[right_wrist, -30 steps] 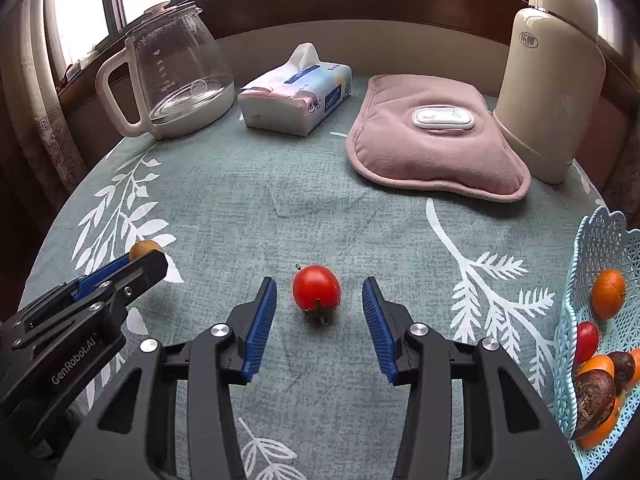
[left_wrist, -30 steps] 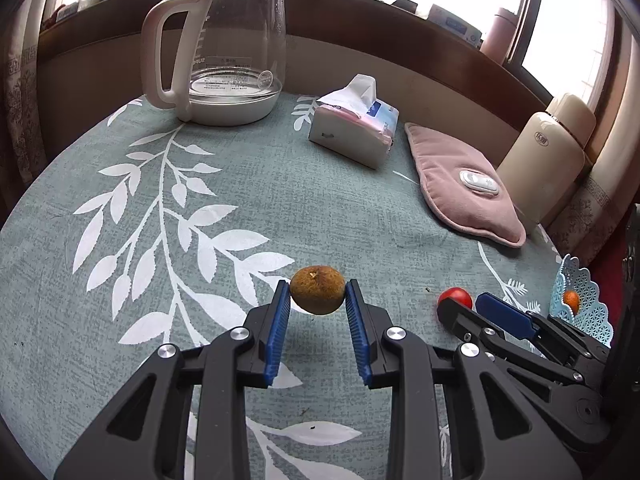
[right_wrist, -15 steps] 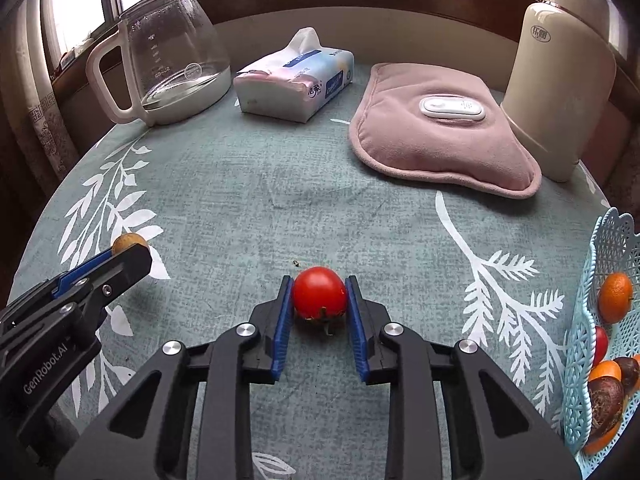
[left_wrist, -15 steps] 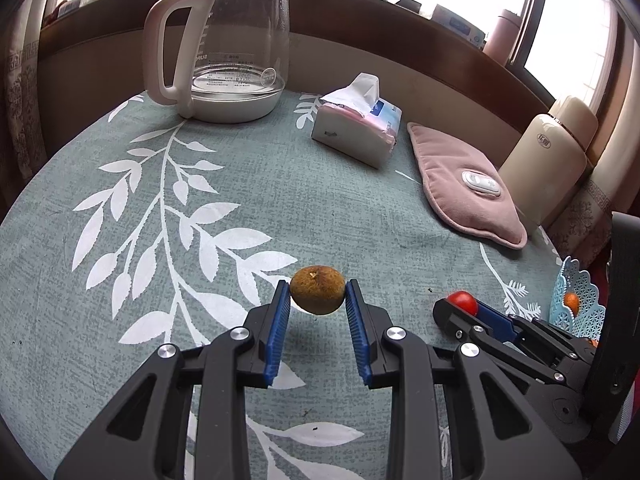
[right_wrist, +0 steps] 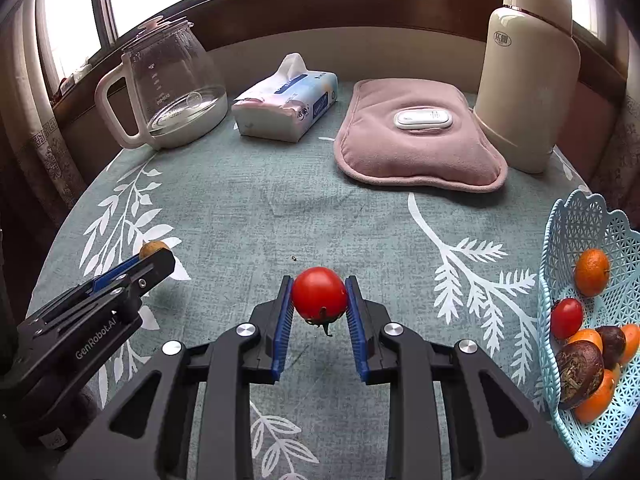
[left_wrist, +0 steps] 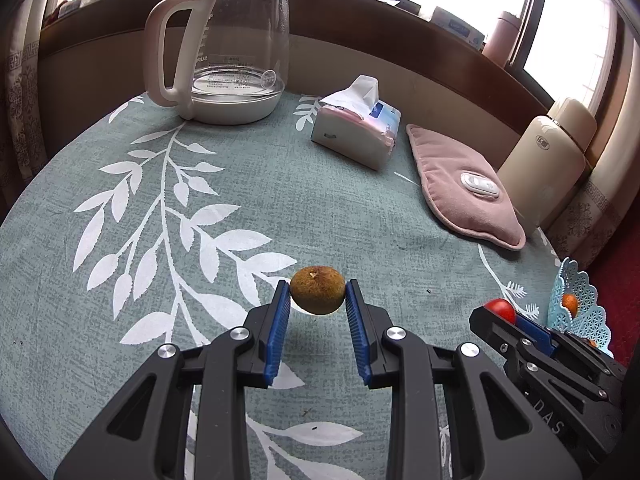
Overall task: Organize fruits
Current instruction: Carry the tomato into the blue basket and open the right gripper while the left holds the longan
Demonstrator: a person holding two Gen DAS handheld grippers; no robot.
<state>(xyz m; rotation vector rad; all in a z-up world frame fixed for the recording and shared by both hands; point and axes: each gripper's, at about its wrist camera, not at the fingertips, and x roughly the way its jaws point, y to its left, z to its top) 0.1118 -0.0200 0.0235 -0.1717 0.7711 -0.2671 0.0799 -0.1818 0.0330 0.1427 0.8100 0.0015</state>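
Round table under a grey-green cloth printed with white leaf sprays, set against a dark wooden window ledge; daylight behind.

Left gripper: jaws drawn in tight on a small brown fruit, blue pads pressing its two sides, the fruit clear of the cloth with its shadow below. Right gripper: jaws likewise closed on a red tomato, stalk hanging underneath; it too looks lifted off the cloth.

Pale blue lattice basket stands at the table's right edge, already holding an orange, a second small tomato, and several dark and orange fruits heaped toward the near end.

Relation that matters: the basket lies to the right of both grippers; the right one is much the nearer, with bare cloth between tomato and rim; the left one sits well to the far side, and the right gripper stands between it and the basket.

Judgement: tomato should go in first, over the rim into the emptier far end; the left hand's path would cross the right's unless it waits.

Glass kettle, tissue pack, pink heating pad and cream flask stand along the back, well apart from that route.
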